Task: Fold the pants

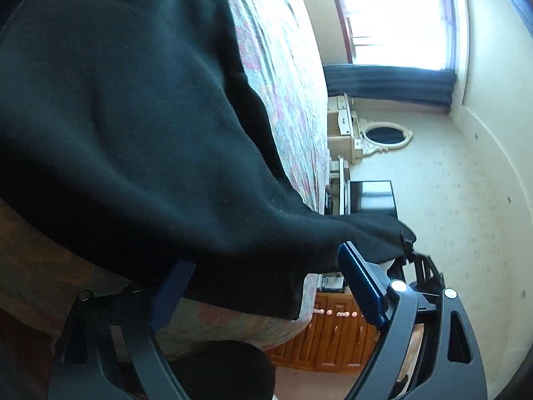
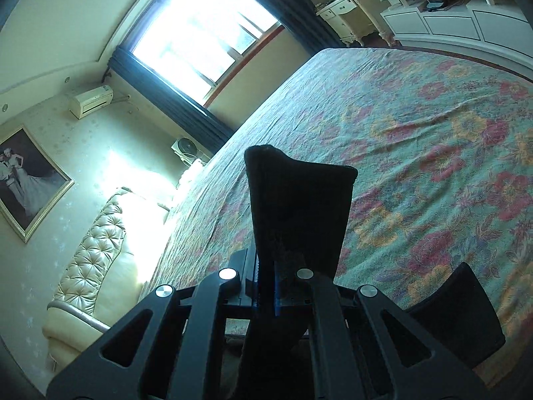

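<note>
The black pants [image 1: 133, 126] hang in a broad sheet over the floral bed cover [image 1: 286, 83] and fill most of the left wrist view. My left gripper [image 1: 263, 260] is open, its blue pads [image 1: 363, 286] wide apart at the lower hem, the left finger partly hidden behind the cloth. One corner of the pants stretches right to my right gripper [image 1: 411, 253]. In the right wrist view that gripper [image 2: 266, 276] is shut on a strip of the pants [image 2: 299, 206], which stands up from the pads. More black cloth [image 2: 459, 316] droops at lower right over the bed cover [image 2: 416, 126].
A tufted cream headboard [image 2: 96, 266] ends the bed, with a framed picture [image 2: 30, 180] on the wall beside it. A bright window [image 2: 200, 33] with dark curtains, a cream dresser [image 2: 346, 10] and a white cabinet [image 2: 449, 20] stand beyond. A wooden cabinet [image 1: 333, 340] shows below the bed's edge.
</note>
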### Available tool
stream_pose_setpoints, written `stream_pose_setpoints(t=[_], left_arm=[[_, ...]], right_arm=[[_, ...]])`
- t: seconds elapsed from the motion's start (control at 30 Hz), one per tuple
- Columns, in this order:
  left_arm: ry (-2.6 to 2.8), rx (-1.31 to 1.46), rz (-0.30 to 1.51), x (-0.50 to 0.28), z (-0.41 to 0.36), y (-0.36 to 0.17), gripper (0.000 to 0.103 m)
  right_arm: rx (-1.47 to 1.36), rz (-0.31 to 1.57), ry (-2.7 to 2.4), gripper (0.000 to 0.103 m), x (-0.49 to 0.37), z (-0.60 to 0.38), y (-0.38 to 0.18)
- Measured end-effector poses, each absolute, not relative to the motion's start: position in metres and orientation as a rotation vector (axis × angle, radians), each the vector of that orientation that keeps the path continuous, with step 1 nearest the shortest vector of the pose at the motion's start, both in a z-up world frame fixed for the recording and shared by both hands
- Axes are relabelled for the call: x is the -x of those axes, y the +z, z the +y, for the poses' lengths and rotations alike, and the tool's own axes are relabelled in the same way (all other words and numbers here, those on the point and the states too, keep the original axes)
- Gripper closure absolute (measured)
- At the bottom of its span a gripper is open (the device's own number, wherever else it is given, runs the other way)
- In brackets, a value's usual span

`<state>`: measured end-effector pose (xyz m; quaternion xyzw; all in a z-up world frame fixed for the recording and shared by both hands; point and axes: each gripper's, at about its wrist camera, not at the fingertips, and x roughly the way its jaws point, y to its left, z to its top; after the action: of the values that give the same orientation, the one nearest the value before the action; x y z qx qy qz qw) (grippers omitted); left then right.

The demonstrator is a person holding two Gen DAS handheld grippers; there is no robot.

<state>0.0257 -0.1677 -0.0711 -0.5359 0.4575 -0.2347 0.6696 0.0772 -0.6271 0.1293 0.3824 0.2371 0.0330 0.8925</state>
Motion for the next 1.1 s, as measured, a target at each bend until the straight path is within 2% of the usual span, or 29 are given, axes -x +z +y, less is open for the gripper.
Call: stream_pose_setpoints(t=[0.2, 0.27, 0.3, 0.33, 0.4, 0.53, 0.63, 0.8, 0.87, 0.93, 0.97, 1.03, 1.07, 1.1], left_arm=[[-0.484, 1.225, 1.007, -0.038, -0.150, -0.071, 0.018], [-0.487, 1.207, 1.027, -0.039, -0.156, -0.070, 0.027], [-0.495, 1.174, 1.040, -0.041, -0.158, -0.068, 0.040], [-0.501, 1.141, 1.051, -0.042, -0.161, -0.065, 0.048], [-0.515, 1.089, 1.070, -0.042, -0.168, -0.063, 0.054], [-0.507, 1.075, 1.129, -0.035, -0.173, -0.071, 0.055], [-0.514, 1.041, 1.149, -0.031, -0.173, -0.076, 0.061], [-0.554, 0.927, 1.141, -0.026, -0.181, -0.068, 0.061], [-0.565, 0.903, 1.152, -0.026, -0.184, -0.067, 0.061], [-0.582, 0.896, 1.172, -0.023, -0.183, -0.066, 0.061], [-0.597, 0.893, 1.183, -0.022, -0.183, -0.064, 0.061], [-0.628, 0.881, 1.210, -0.025, -0.189, -0.064, 0.061], [-0.640, 0.875, 1.221, -0.025, -0.190, -0.062, 0.061], [-0.656, 0.872, 1.229, -0.024, -0.192, -0.061, 0.061]], right_arm=[[-0.835, 0.491, 0.065, 0.097, -0.070, -0.640, 0.114], [-0.845, 0.486, 0.072, 0.097, -0.068, -0.642, 0.110], [-0.845, 0.479, 0.076, 0.097, -0.066, -0.644, 0.109], [-0.844, 0.467, 0.082, 0.097, -0.063, -0.645, 0.108], [-0.842, 0.443, 0.090, 0.097, -0.052, -0.650, 0.105], [-0.883, 0.467, 0.038, 0.097, -0.018, -0.669, 0.073], [-0.945, 0.547, -0.034, 0.097, 0.005, -0.688, 0.028], [-1.075, 0.683, -0.106, 0.096, 0.028, -0.706, -0.041], [-1.104, 0.711, -0.124, 0.087, 0.035, -0.711, -0.053], [-1.134, 0.696, -0.133, 0.085, 0.045, -0.721, -0.053], [-1.126, 0.689, -0.150, 0.080, 0.050, -0.726, -0.048], [-1.089, 0.641, -0.198, 0.063, 0.061, -0.741, -0.032], [-1.074, 0.618, -0.219, 0.049, 0.064, -0.750, -0.025], [-1.073, 0.612, -0.224, 0.041, 0.063, -0.759, -0.022]])
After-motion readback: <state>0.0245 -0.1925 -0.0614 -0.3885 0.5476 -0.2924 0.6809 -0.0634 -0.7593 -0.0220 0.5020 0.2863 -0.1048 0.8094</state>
